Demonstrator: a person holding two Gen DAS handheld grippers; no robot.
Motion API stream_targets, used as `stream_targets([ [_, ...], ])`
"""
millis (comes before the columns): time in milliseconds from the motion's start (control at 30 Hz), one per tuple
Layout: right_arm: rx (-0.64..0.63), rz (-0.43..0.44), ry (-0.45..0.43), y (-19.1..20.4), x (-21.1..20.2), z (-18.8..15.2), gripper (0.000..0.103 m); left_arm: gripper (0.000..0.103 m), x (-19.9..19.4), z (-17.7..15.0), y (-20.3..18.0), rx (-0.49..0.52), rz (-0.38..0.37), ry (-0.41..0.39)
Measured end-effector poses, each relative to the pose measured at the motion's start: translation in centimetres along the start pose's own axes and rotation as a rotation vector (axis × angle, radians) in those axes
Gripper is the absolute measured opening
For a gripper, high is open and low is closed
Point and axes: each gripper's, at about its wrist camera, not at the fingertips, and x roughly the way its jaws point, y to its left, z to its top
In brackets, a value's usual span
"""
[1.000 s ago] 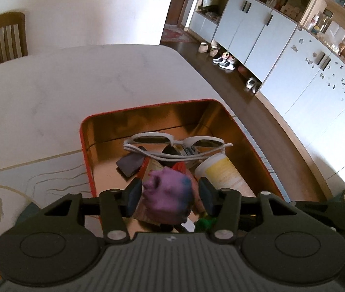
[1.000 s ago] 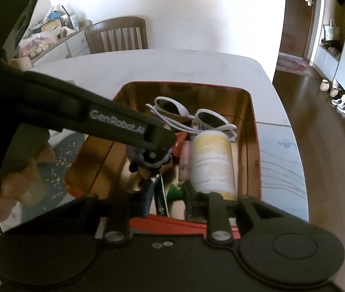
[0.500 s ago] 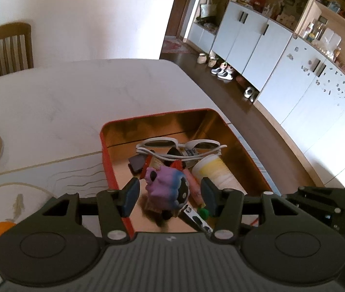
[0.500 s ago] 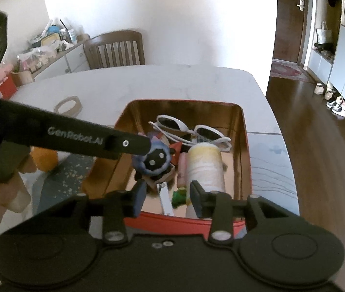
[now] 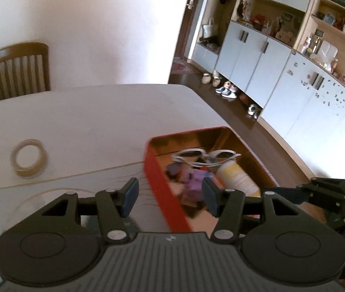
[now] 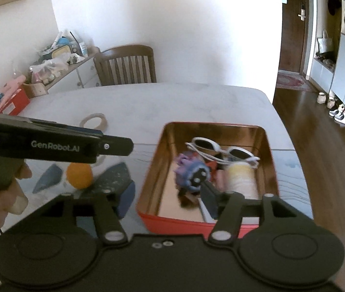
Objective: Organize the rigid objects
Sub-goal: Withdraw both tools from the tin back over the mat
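A red tin box (image 5: 162, 189) (image 6: 196, 221) with a gold inside sits near the table's right edge. In it lie a purple toy (image 5: 194, 180) (image 6: 191, 172), white sunglasses (image 5: 206, 157) (image 6: 221, 147), a pale yellow bottle (image 5: 235, 180) (image 6: 241, 180) and other small items. My left gripper (image 5: 170, 196) is open and empty, above the box's near left wall. My right gripper (image 6: 167, 198) is open and empty, over the box's near left corner. The left gripper also shows in the right wrist view (image 6: 114, 146), to the left of the box.
A tape roll (image 5: 30, 158) (image 6: 94, 120) lies on the white table, left of the box. An orange ball (image 6: 79, 175) sits on a patterned mat. A wooden chair (image 5: 16, 70) stands at the far edge. Cabinets (image 5: 294, 82) and shoes line the right wall.
The left gripper opened, let go of the purple toy into the box, then rose and pulled back to the left. The right gripper opened wider and drew back.
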Motion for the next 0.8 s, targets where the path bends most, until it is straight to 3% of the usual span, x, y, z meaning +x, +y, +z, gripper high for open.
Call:
stream_targets([
  [100, -0.002, 0.001, 0.004, 1.6, 0.4, 0.0, 0.064, 0.059, -1.3, -0.1, 1.8, -0.002, 0.015, -0.019],
  [167, -0.001, 0.001, 0.004, 2.7, 0.6, 0.1, 0.066, 0.069, -2.1, -0.2, 3.0, -0.005, 0.026, -0.032],
  [800, 0.010, 0.008, 0.009, 12.0, 4.0, 0.5, 0.098, 0.082, -5.1, -1.3, 14.5, -0.038, 0.131, -0.086],
])
